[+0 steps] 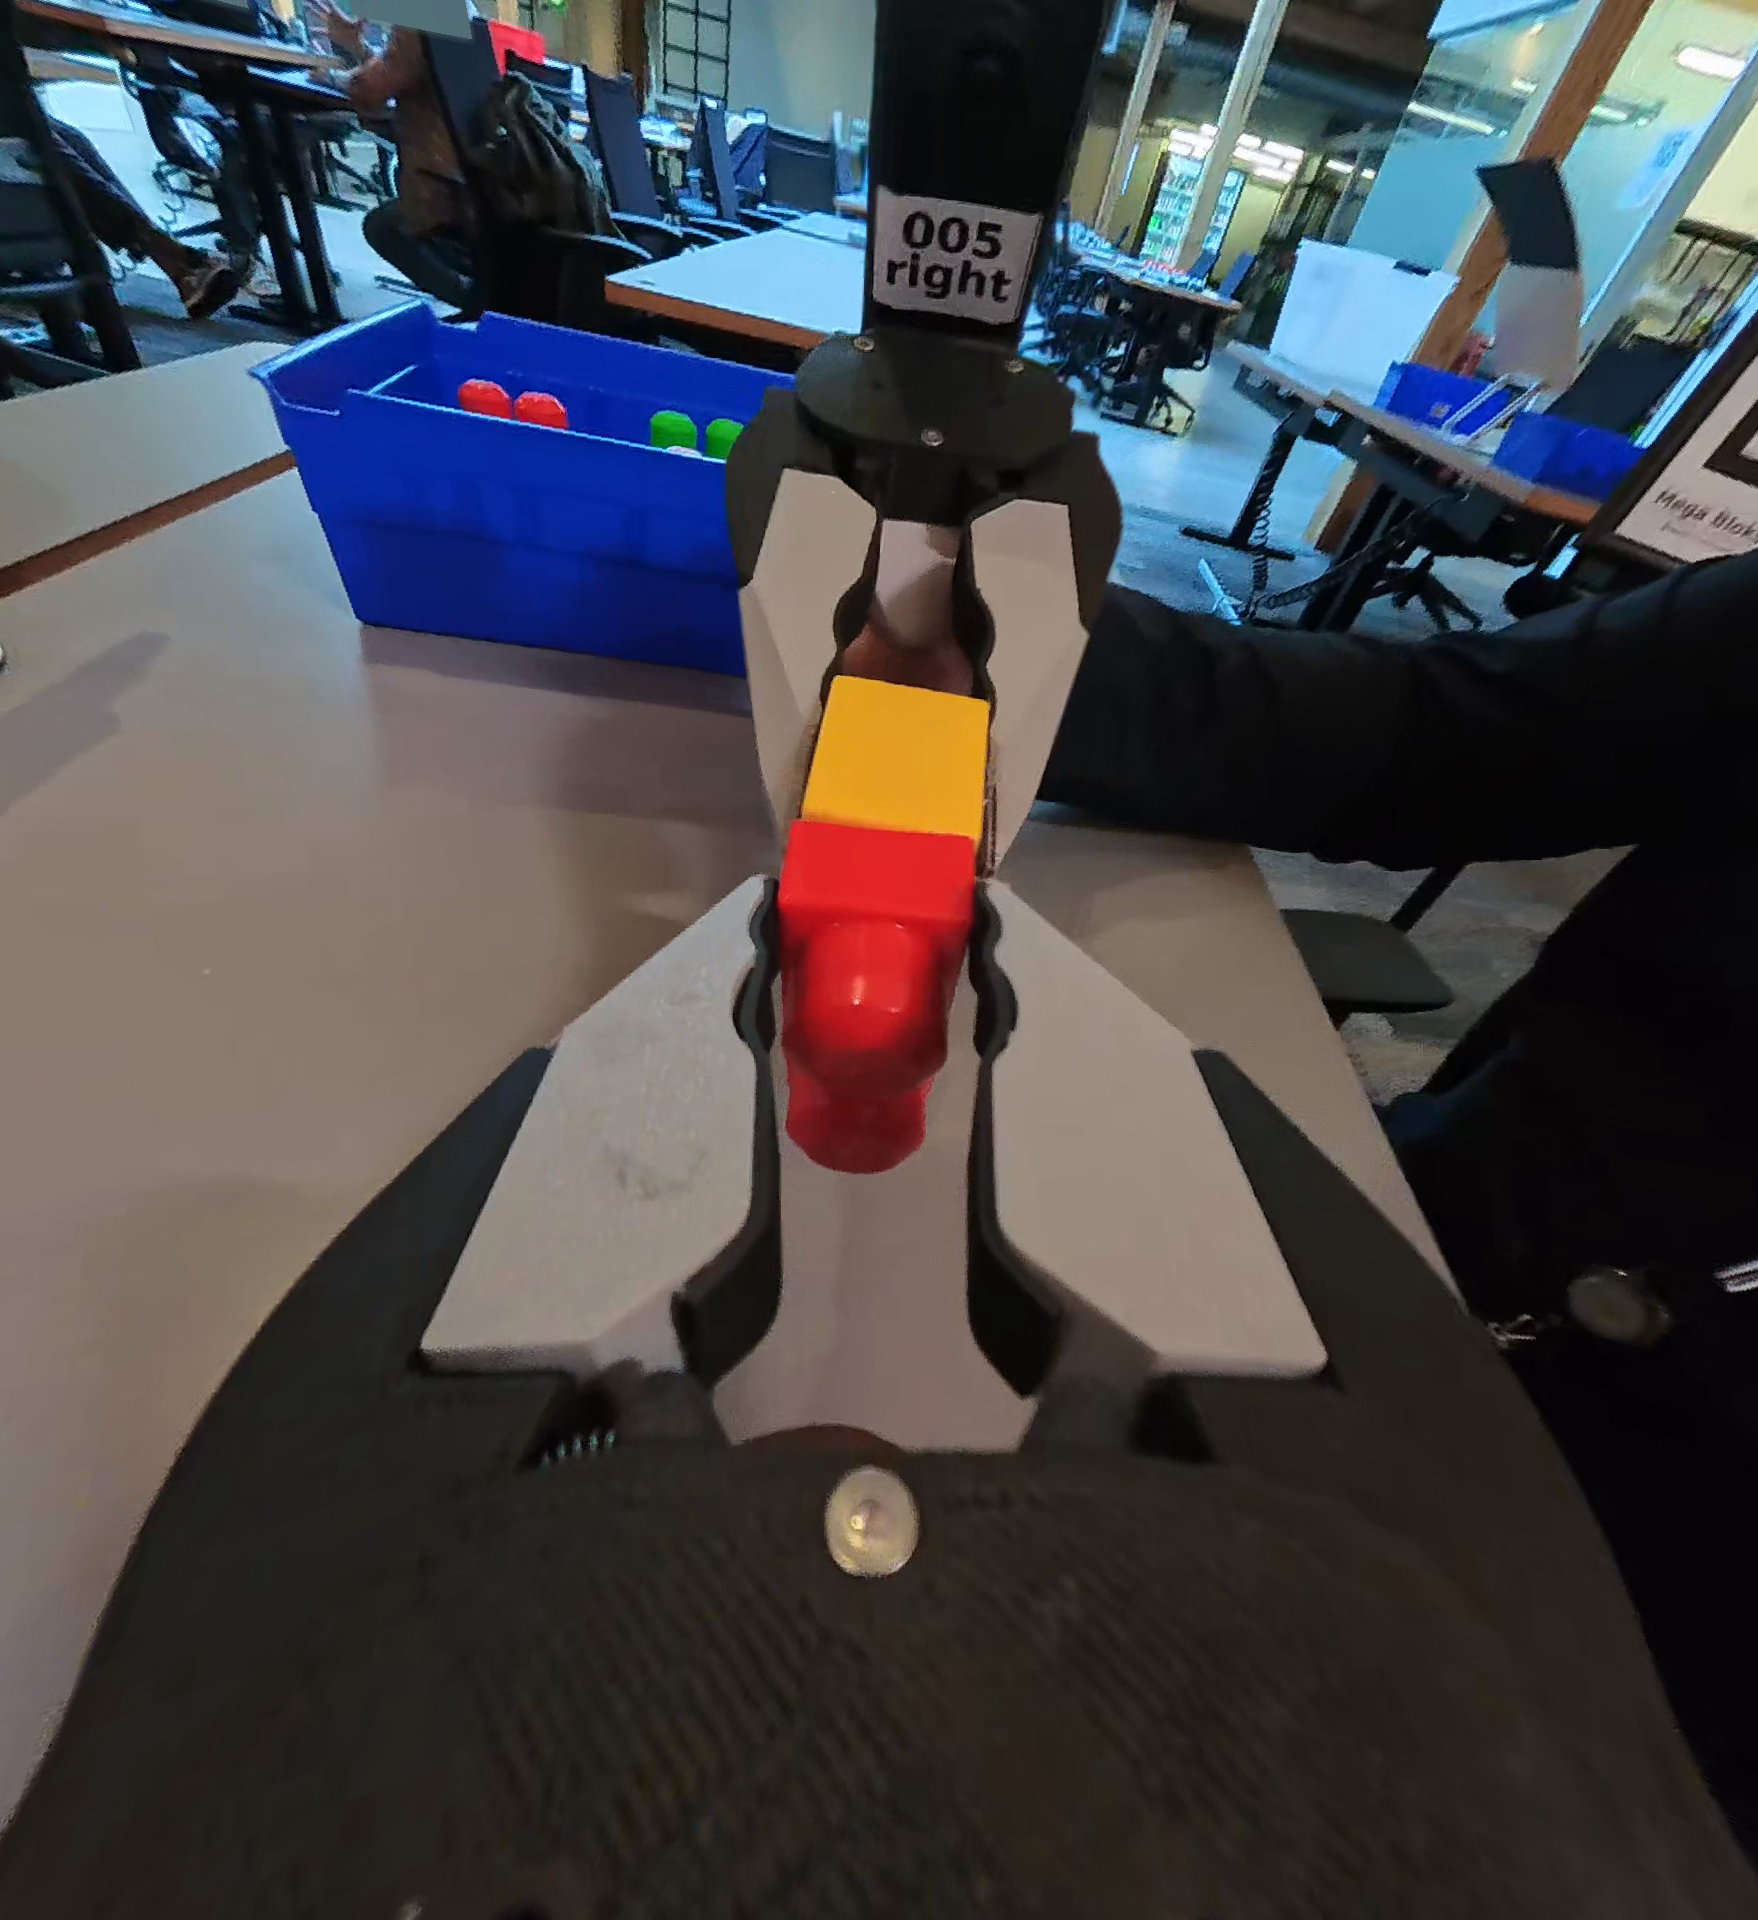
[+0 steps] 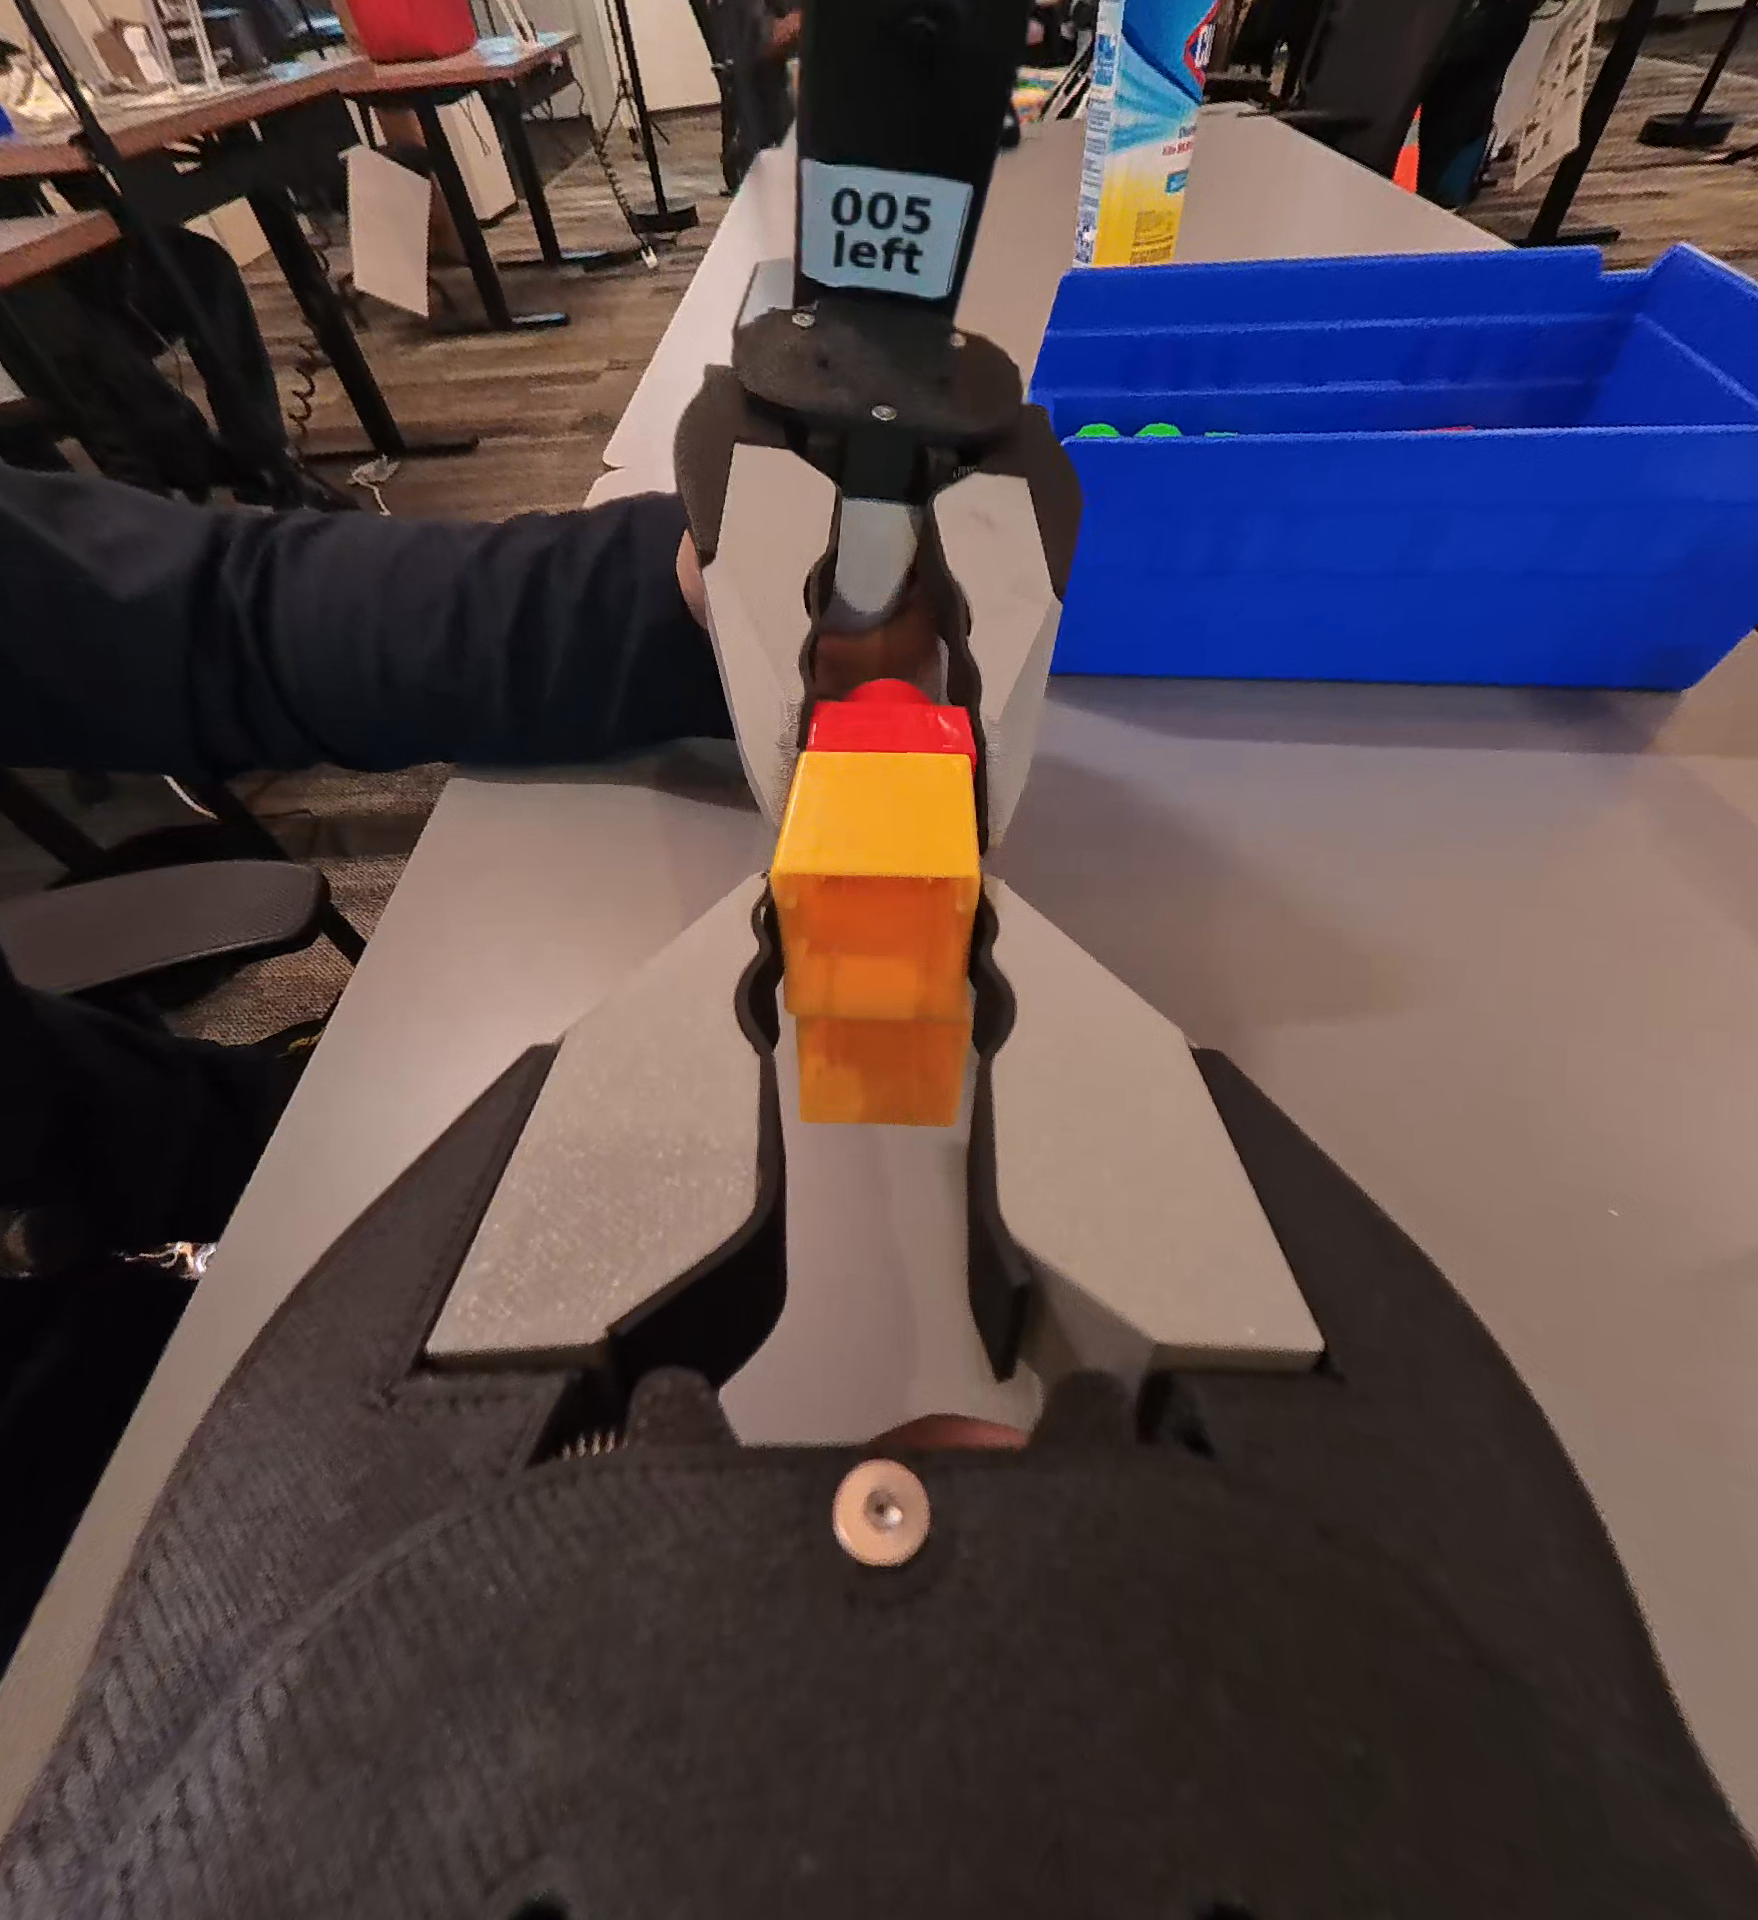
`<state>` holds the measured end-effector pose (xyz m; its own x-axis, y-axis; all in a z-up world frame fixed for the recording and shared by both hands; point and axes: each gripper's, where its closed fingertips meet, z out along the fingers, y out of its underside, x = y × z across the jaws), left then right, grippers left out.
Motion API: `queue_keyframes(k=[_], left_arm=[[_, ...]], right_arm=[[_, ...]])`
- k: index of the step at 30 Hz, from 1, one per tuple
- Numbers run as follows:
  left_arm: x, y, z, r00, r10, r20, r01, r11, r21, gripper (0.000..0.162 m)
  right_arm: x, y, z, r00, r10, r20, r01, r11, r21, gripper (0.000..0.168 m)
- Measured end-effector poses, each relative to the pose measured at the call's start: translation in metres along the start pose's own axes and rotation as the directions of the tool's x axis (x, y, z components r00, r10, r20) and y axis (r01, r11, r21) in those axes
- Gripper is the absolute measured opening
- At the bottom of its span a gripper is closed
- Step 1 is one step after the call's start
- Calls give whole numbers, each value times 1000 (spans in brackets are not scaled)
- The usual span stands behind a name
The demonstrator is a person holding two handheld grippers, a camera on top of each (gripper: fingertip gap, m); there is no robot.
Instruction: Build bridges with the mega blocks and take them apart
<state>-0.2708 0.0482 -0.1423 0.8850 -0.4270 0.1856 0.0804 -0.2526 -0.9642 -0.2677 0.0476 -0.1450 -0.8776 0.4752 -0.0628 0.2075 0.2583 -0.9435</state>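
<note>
A red mega block (image 1: 870, 997) and a yellow mega block (image 1: 901, 758) are joined end to end and held in the air above the grey table (image 1: 283, 883). My left gripper (image 1: 875, 914) is shut on the red block, whose stud points towards the camera. My right gripper (image 1: 901, 805) faces it from the far side and is shut on the yellow block. In the right wrist view my right gripper (image 2: 875, 914) clamps the yellow block (image 2: 875, 831), hollow underside towards the camera. Beyond it, the left gripper (image 2: 885, 805) holds the red block (image 2: 890, 725).
A blue bin (image 1: 522, 540) stands at the back of the table with red blocks (image 1: 511, 400) and green blocks (image 1: 693, 428) inside; it also shows in the right wrist view (image 2: 1426, 561). A tall canister (image 2: 1140, 135) stands behind it. A dark sleeve (image 2: 283, 623) and a chair (image 2: 158, 914) are at the table's edge. Left and right tips are no more than a few centimetres apart.
</note>
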Motion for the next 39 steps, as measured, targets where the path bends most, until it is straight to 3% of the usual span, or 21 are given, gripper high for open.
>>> queue_keyframes(k=[4,15,19,24,28,32,39], left_arm=[[1,8,0,999,-30,-28,29,999,-35,34],[8,27,2,997,82,-14,-83,980,-181,33],[10,34,6,994,104,-22,-106,971,-216,33],[28,34,3,987,120,-103,-141,963,-229,33],[34,48,4,981,147,-125,-177,940,-292,33],[24,29,6,985,165,-52,-172,963,-205,33],[19,26,6,985,169,-15,-169,965,-200,33]], right_arm=[[-1,6,3,1000,8,14,-8,1000,-22,32],[-8,14,6,998,5,58,-2,998,-59,33],[-12,25,12,997,-50,50,56,989,-134,33],[-27,20,12,988,-93,120,106,988,-111,32],[-34,31,16,973,-214,86,228,949,-217,33],[-22,21,12,996,-72,59,79,989,-123,32],[-18,15,12,992,77,99,-71,995,-65,32]])
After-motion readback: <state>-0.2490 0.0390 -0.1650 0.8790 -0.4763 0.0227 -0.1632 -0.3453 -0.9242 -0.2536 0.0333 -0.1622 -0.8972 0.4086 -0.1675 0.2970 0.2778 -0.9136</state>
